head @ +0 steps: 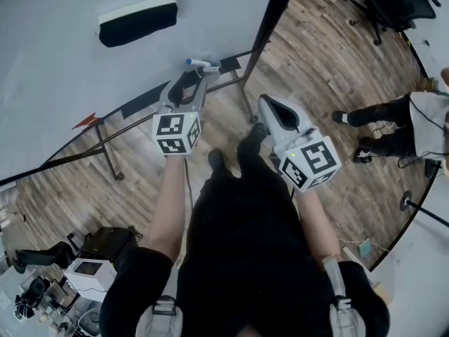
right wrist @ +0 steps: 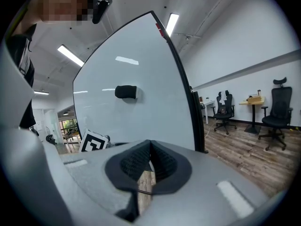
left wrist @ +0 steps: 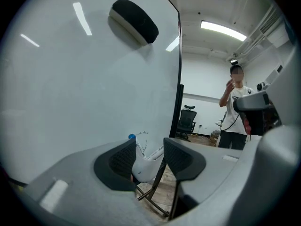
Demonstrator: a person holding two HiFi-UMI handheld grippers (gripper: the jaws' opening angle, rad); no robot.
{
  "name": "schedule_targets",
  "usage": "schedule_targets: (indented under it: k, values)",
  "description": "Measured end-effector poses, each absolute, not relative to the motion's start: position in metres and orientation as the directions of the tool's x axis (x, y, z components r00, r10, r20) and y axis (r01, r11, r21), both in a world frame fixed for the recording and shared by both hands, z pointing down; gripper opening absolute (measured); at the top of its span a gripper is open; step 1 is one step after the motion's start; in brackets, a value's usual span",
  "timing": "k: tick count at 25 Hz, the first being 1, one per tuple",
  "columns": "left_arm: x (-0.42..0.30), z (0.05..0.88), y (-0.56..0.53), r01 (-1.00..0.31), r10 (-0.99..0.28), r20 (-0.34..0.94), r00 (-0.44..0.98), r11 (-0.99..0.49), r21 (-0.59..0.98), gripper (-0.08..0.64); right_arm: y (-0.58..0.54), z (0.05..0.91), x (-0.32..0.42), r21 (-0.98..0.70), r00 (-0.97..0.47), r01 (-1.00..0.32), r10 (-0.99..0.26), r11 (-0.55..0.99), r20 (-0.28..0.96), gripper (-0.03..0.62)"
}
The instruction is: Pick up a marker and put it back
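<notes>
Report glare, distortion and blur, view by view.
Head view: even light, no glare on the whiteboard, its lower edge bowed by the lens. Left gripper view: ceiling-lamp streaks reflect on the whiteboard, fisheye bend, black corners. Right gripper view: the same bend and dark corners, faint reflections above the eraser.

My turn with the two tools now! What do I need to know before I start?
Left tool: open, with the marker between its jaws but not squeezed.
Right tool: shut, nothing in it.
Marker: blue-capped, at the whiteboard's lower edge, and seems to rest there.
Done: the marker looks put back.
Left: probably just draw the left tool straight back without nudging the marker.
</notes>
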State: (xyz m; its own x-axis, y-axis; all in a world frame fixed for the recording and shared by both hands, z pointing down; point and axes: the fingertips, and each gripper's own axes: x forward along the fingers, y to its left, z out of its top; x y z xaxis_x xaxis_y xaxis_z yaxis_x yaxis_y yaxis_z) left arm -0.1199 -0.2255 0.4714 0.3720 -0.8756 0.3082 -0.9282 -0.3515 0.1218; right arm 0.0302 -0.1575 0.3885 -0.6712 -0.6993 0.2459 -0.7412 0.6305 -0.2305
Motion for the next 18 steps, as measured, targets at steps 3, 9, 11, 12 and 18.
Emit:
schedule_targets:
  k: [3,9,11,12,18]
  values:
    - [-0.124,0.468,-0.218,-0.927,-0.877,0.299,0.375,-0.354,0.125,0.186,-0.153,0.386,0.025,-0.227,-0.671,-0.741,-0.702,0.632,0.238,0.002]
    - [-0.129,0.463,-0.194,-0.916,-0.871,0.281,0.402,-0.382,0.126,0.167,-0.140,0.383,0.013,-0.222,-0.667,-0.745,-0.709,0.629,0.228,0.002]
    - [-0.130,0.461,-0.184,-0.910,-0.867,0.278,0.414,-0.394,0.130,0.149,-0.135,0.382,0.008,-0.222,-0.663,-0.748,-0.713,0.625,0.227,0.002]
    - [-0.130,0.459,-0.179,-0.907,-0.865,0.274,0.421,-0.400,0.131,0.144,-0.132,0.382,0.006,-0.223,-0.661,-0.750,-0.715,0.623,0.226,0.002]
    - [-0.136,0.449,-0.152,-0.893,-0.861,0.240,0.448,-0.423,0.151,0.092,-0.112,0.386,-0.006,-0.222,-0.653,-0.757,-0.723,0.615,0.226,0.003]
